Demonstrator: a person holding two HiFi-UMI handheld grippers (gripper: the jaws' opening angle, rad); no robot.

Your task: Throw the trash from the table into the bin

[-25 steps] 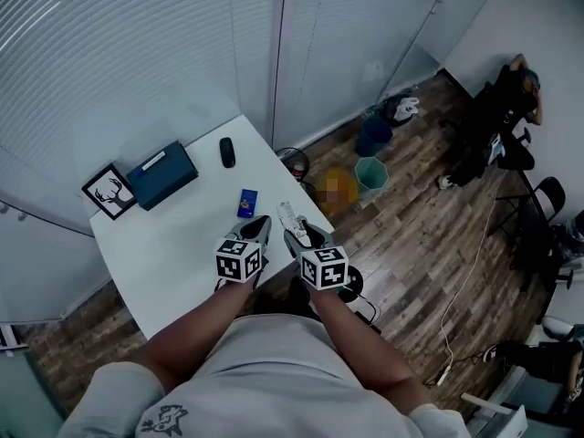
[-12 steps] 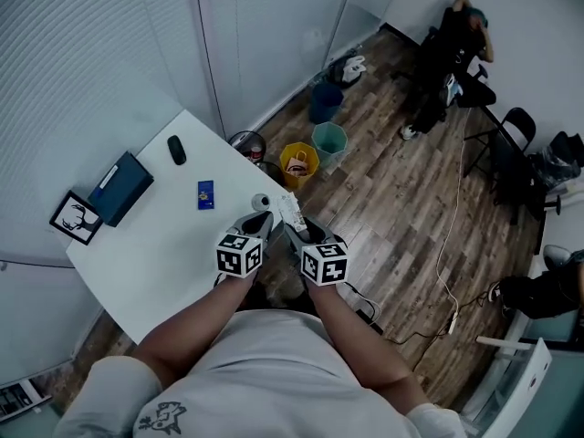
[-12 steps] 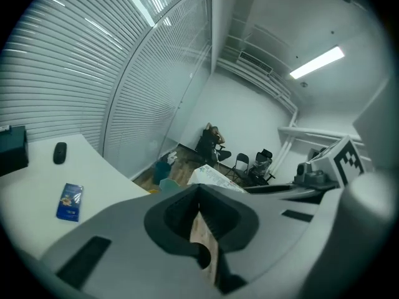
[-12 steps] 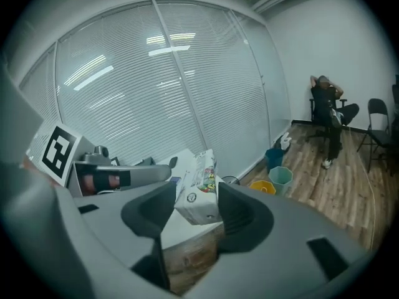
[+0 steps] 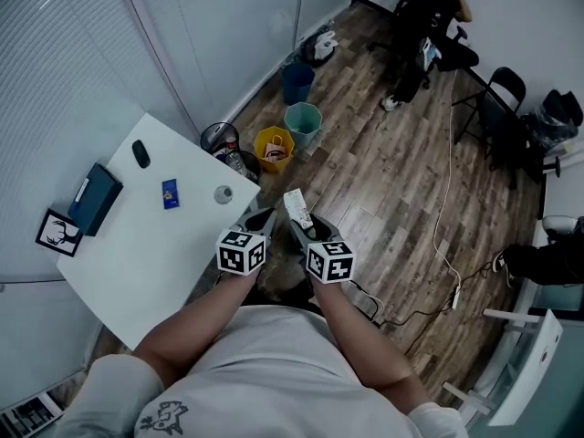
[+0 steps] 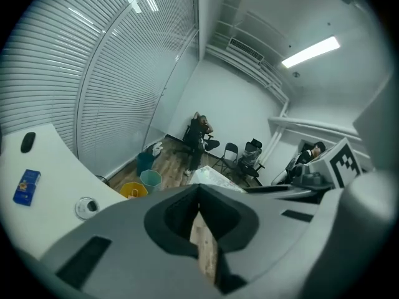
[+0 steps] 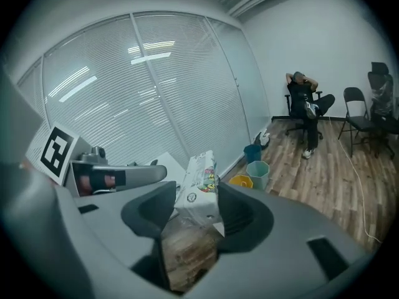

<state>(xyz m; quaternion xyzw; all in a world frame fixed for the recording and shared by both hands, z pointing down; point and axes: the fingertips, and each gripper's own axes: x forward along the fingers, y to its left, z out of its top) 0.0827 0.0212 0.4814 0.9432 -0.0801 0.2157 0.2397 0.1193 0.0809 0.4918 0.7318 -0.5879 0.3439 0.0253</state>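
Note:
My right gripper (image 5: 299, 222) is shut on a white printed carton (image 5: 295, 206), which stands up between the jaws (image 7: 199, 189). Beside it my left gripper (image 5: 263, 217) is shut and holds nothing; its jaws meet at the tip (image 6: 199, 195). Both hang past the white table's (image 5: 137, 263) edge, over wooden floor. Ahead on the floor stand a yellow bin (image 5: 273, 147), a teal bin (image 5: 303, 123) and a blue bin (image 5: 297, 82). A small blue packet (image 5: 170, 192) and a small round thing (image 5: 224, 193) lie on the table.
A black mesh bin (image 5: 219, 138) stands at the table's corner. A black mouse (image 5: 140, 153), a blue box (image 5: 93, 198) and a framed picture (image 5: 57, 232) lie further back. A person sits on a chair (image 5: 429, 16) at the far wall; a cable (image 5: 445, 217) crosses the floor.
The view has swung right and the table has slid left. Both grippers have moved together off the table toward the bins, the carton still in the right one.

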